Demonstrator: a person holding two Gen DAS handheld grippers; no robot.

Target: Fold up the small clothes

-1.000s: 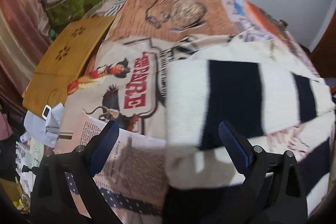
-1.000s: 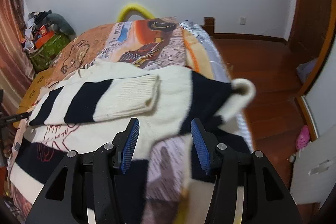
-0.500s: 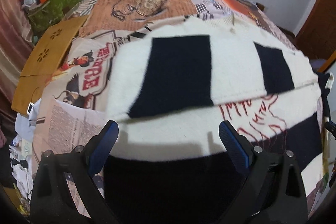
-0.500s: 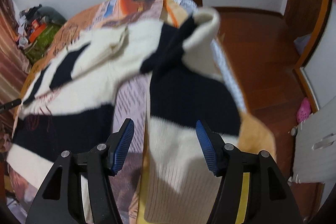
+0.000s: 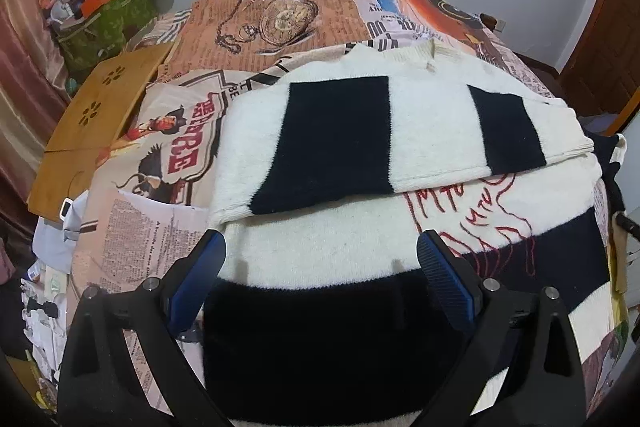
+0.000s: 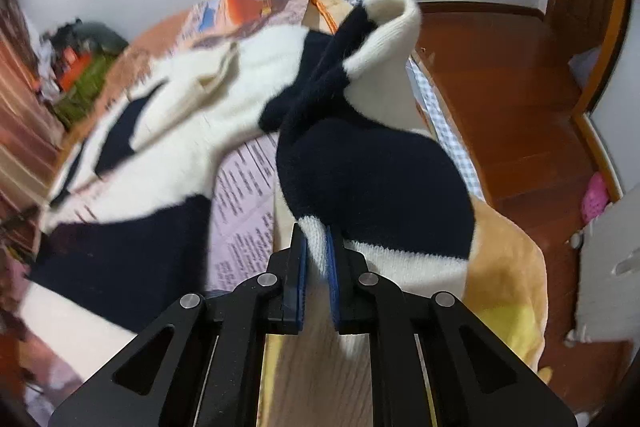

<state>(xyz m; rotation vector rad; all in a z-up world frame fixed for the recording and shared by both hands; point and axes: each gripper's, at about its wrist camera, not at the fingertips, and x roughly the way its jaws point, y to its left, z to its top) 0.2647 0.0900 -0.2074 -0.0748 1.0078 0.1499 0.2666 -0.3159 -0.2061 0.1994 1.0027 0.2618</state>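
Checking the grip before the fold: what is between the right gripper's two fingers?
The cream ribbed cuff of the sweater's right sleeve is pinched between the right gripper fingers, as the right wrist view shows.

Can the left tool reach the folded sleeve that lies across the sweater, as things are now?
Probably yes. The left tool is open and holds nothing, and the folded sleeve lies flat on top of the sweater, just ahead of its fingers. Nothing covers it.

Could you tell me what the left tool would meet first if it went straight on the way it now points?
Probably the sweater: the open left tool hovers over its body, aimed toward the folded sleeve. Depth is unclear.
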